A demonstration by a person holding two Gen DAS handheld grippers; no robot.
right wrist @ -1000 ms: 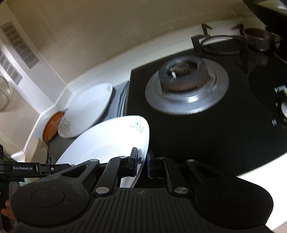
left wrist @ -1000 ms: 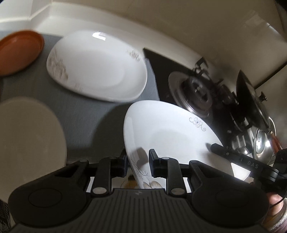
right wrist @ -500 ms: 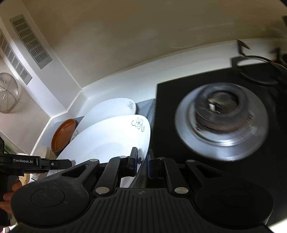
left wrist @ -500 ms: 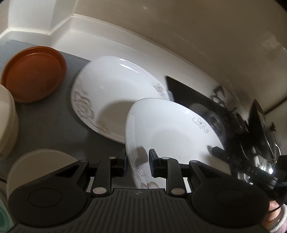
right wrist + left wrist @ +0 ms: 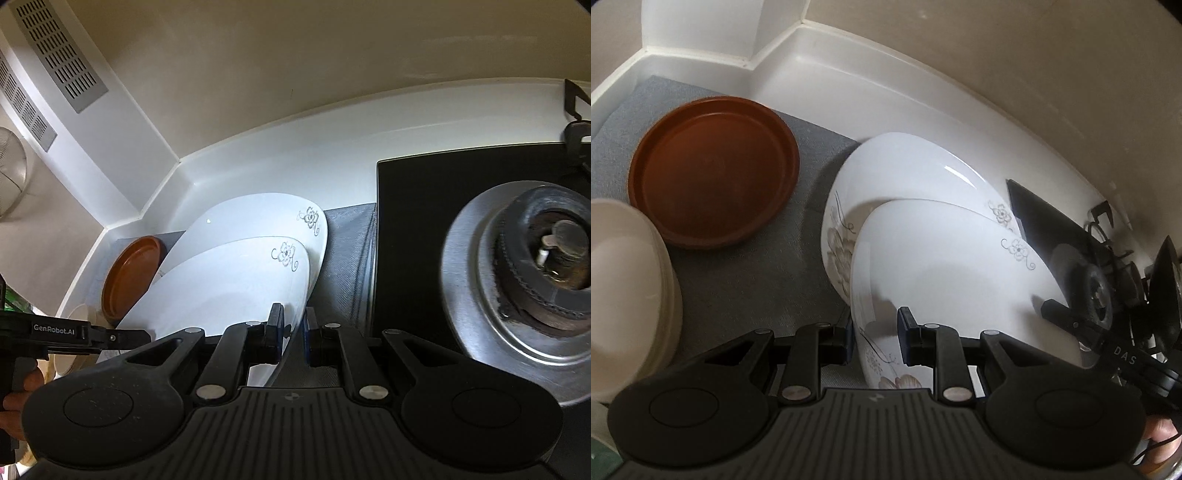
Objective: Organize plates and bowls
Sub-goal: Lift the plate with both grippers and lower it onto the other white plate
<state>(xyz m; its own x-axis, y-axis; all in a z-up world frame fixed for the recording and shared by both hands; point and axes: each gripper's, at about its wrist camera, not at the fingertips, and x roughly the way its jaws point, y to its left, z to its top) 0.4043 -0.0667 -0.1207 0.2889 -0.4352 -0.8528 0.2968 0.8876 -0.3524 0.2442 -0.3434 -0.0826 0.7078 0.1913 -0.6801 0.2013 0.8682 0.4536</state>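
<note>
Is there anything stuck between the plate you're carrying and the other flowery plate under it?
Nothing visible. The carried plate, gripped by the left gripper and the right gripper, hangs over the lower plate; only bare white plate shows there. The brown dish sits off to the side.

Two glossy white plates, the held plate (image 5: 945, 273) and the lower plate (image 5: 905, 173), each with a grey-outlined flower and curling tendrils in one corner and beige-brown blossoms along the opposite edge. Plain terracotta-brown dish (image 5: 713, 177) on a heathered grey mat (image 5: 746, 280), cream-coloured stack of bowls (image 5: 624, 295) alongside. Black glass hob (image 5: 406, 221) with a brushed silver burner ring (image 5: 476, 295), black grippers with dark blue pads (image 5: 306, 339).
</note>
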